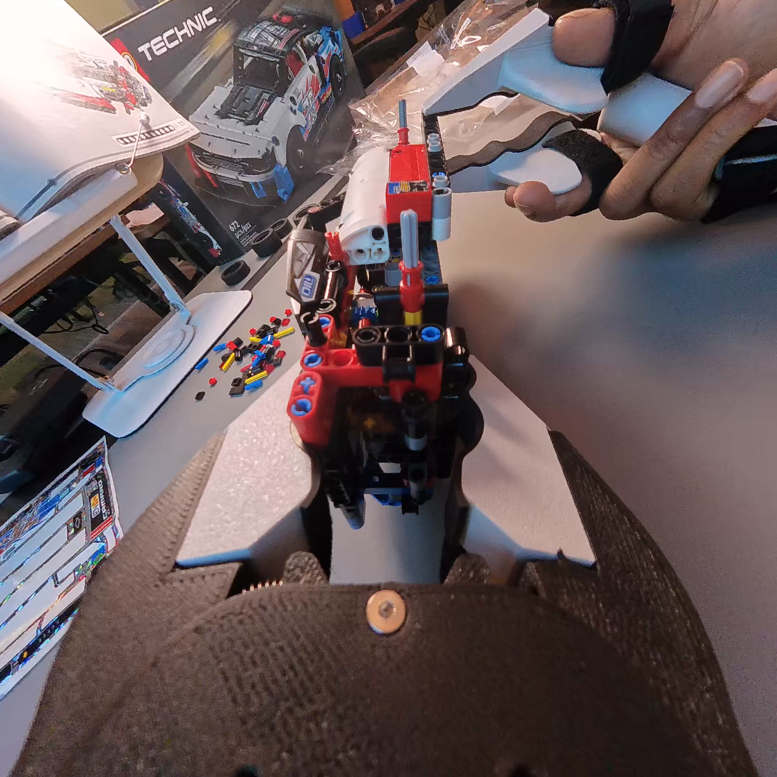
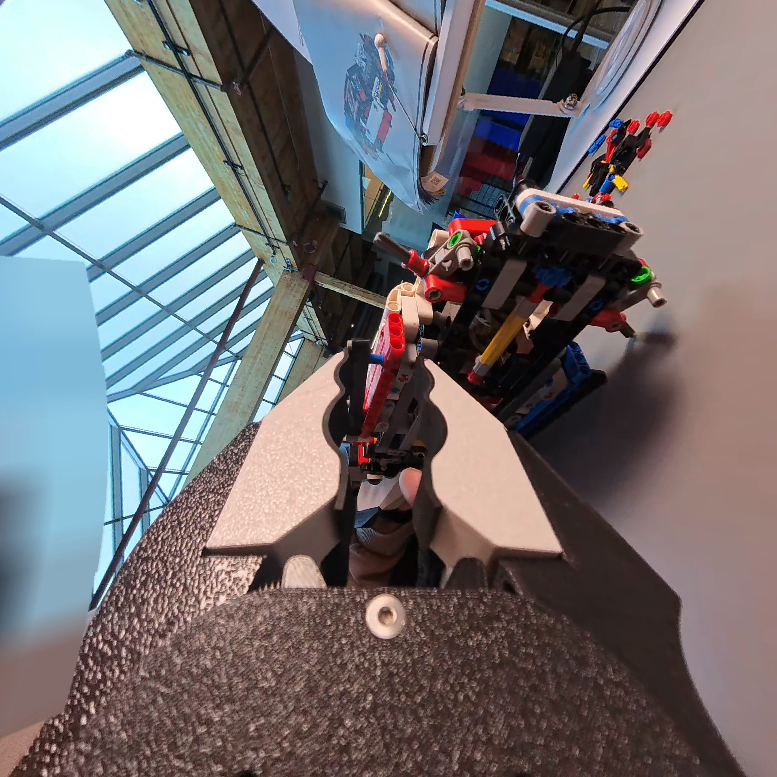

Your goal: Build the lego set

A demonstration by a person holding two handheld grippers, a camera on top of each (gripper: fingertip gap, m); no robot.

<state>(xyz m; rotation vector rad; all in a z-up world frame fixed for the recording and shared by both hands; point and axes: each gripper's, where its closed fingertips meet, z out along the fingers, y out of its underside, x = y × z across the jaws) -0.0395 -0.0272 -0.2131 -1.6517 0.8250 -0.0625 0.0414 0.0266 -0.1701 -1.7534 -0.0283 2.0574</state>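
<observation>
The half-built lego car (image 1: 391, 336), red, black and white with blue pins, stands on end over the grey table (image 1: 609, 336). My left gripper (image 1: 384, 403) is shut on its near end, one white finger on each side. My right gripper (image 1: 437, 147), held by a hand, is at the model's far end. It is shut on a black beam (image 1: 433, 143) beside the red panel (image 1: 410, 181). In the right wrist view, the right gripper (image 2: 384, 366) has the black beam (image 2: 356, 378) against its left finger, with the red panel (image 2: 382, 378) between the jaws. The car's underside (image 2: 546, 294) lies beyond.
A pile of small loose pieces (image 1: 252, 353) lies left of the model, with black tyres (image 1: 235, 273) behind it. The set's box (image 1: 260, 117), a booklet (image 1: 75, 96) on a white stand (image 1: 168, 357), a sticker sheet (image 1: 50, 567) and a plastic bag (image 1: 441, 54) surround them. The grippers' ends are close to 11 cm from one another.
</observation>
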